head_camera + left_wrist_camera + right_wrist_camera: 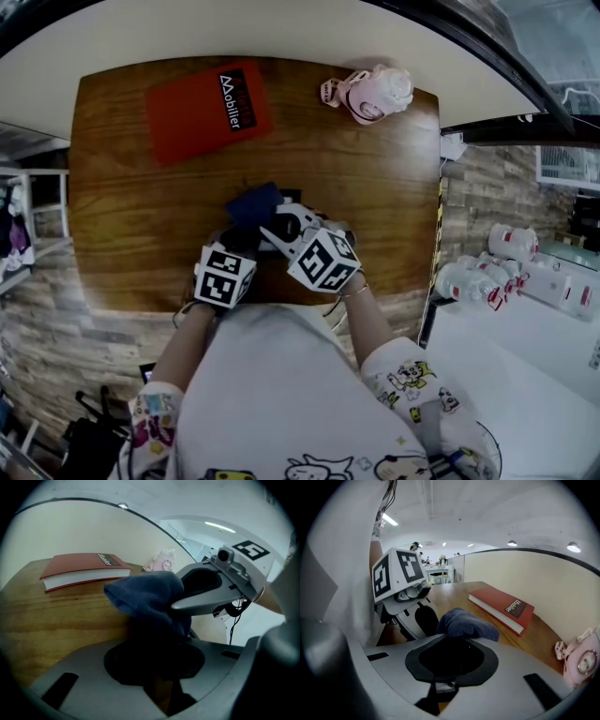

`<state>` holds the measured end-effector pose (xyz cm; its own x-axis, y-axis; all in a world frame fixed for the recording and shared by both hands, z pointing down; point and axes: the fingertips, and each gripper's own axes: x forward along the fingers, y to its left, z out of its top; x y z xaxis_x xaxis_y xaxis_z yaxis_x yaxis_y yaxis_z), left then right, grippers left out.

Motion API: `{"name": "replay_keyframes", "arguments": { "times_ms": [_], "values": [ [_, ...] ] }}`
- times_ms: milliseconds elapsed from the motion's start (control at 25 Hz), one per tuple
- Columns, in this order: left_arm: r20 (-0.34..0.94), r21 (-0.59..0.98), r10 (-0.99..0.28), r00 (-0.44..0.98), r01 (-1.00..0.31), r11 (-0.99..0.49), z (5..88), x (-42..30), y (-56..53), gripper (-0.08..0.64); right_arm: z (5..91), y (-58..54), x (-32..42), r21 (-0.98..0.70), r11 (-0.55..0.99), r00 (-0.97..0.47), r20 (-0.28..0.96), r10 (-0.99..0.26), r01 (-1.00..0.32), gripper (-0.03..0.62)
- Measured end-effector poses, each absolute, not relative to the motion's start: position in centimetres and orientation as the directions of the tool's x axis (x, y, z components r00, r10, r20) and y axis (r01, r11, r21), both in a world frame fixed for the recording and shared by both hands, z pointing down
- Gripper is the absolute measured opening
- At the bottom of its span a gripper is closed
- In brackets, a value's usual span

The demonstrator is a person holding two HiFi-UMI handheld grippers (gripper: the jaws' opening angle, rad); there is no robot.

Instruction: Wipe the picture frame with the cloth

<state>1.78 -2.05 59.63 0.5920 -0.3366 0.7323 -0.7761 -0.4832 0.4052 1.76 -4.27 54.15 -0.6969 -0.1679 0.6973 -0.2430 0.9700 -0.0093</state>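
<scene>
Left gripper [242, 240] jaws clenched on dark frame [154, 653], probably — right gripper [281, 225] clamping cloth [253, 203] — wooden table [122, 234].

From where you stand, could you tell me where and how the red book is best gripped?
Probably the red book by its near edge, where the white pages show, coming in low from the person's side. It lies flat on the table, so only its thin edge fits between jaws.

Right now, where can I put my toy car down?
Bare wood on the left of the table, in front of the red book. More on the right, in front of the pink toy. A gap between book and toy. The front middle is crowded: blue cloth, left gripper, right gripper.
</scene>
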Motion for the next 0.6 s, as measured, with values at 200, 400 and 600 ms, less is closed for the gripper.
{"name": "replay_keyframes", "arguments": {
  "times_ms": [200, 400, 600],
  "values": [
    [0.733, 0.403, -0.338, 0.590, -0.777, -0.483, 59.6, 1.7, -2.0, 0.106, 57.0, -3.7, 1.1, 0.054, 0.993, -0.602, 0.791, -0.106, -0.105, 0.046],
    [0.733, 0.401, -0.338, 0.590, -0.777, -0.485, 59.6, 1.7, -2.0, 0.106, 57.8, -3.5, 0.9, 0.041, 0.998, -0.567, 0.822, -0.063, -0.051, 0.043],
    [0.734, 0.400, -0.338, 0.589, -0.777, -0.487, 59.6, 1.7, -2.1, 0.106, 58.1, -3.5, 1.4, 0.034, 0.998, -0.551, 0.833, -0.057, -0.053, 0.041]
  ]
}}
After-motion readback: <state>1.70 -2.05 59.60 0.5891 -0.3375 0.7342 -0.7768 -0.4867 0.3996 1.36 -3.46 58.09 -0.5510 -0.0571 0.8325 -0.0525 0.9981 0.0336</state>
